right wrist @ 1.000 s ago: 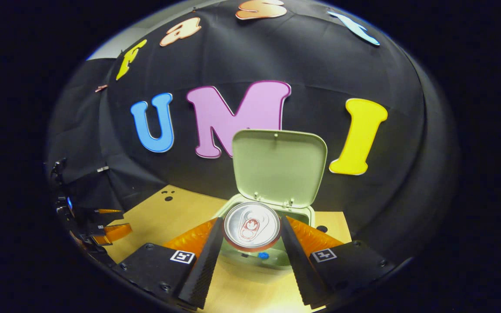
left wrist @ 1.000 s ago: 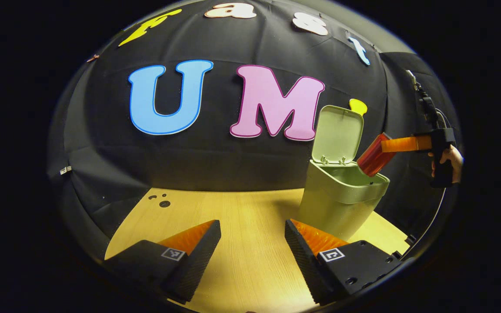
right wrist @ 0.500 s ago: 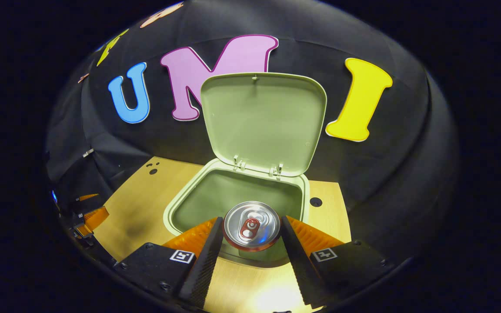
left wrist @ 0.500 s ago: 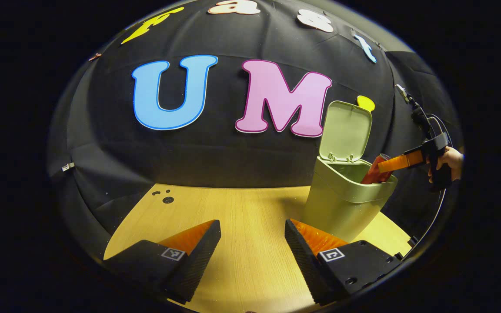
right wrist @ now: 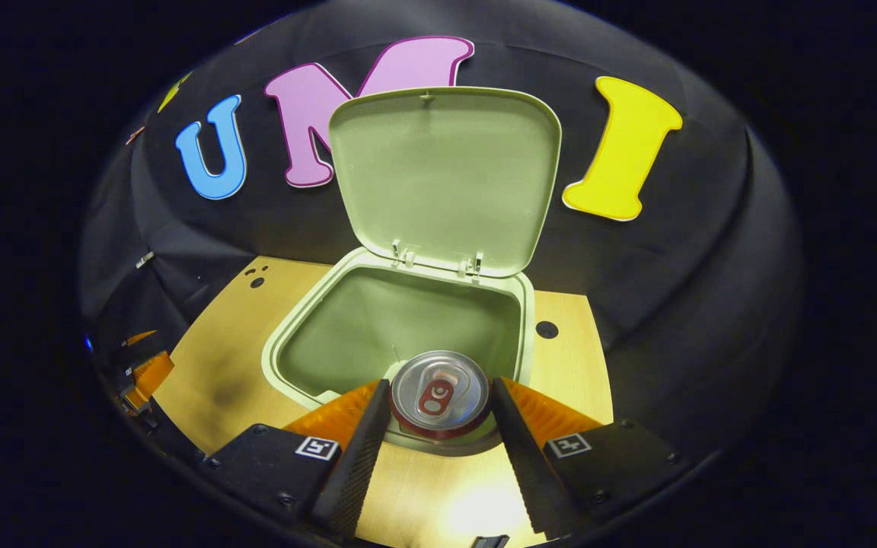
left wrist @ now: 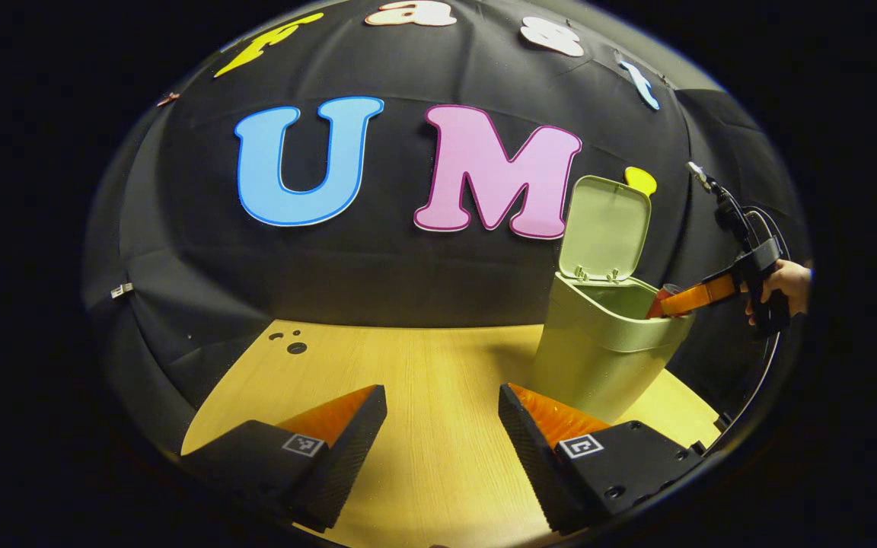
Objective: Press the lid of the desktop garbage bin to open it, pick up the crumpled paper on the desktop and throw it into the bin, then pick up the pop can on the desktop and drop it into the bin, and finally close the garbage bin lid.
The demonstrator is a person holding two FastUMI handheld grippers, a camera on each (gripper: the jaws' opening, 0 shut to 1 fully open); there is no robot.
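Gripping a red pop can with a silver pull-tab top [right wrist: 439, 393], the right gripper [right wrist: 438, 438] is sitting at the bottom centre of the right gripper view, both fingers pressing on the can's sides. The can is hanging at the near rim of the pale green plastic desktop garbage bin [right wrist: 286, 346], partly inside its open mouth. The bin's hinged lid [right wrist: 446, 175] is standing upright in the upper middle of that frame, its inner face turned to the camera. The light wooden worktop [right wrist: 233, 335] is showing around the bin.

In the left gripper view the left gripper [left wrist: 442, 426] is hanging over the worktop [left wrist: 423, 365] at the bottom of the frame, its fingers spread apart and holding nothing. The bin [left wrist: 598, 358] is standing at the right of the frame with its lid [left wrist: 607, 228] raised. At the far right edge a hand [left wrist: 785, 285] is holding the right gripper [left wrist: 693, 295], which is reaching down to the bin's mouth with the can [left wrist: 659, 302] just visible above the rim.
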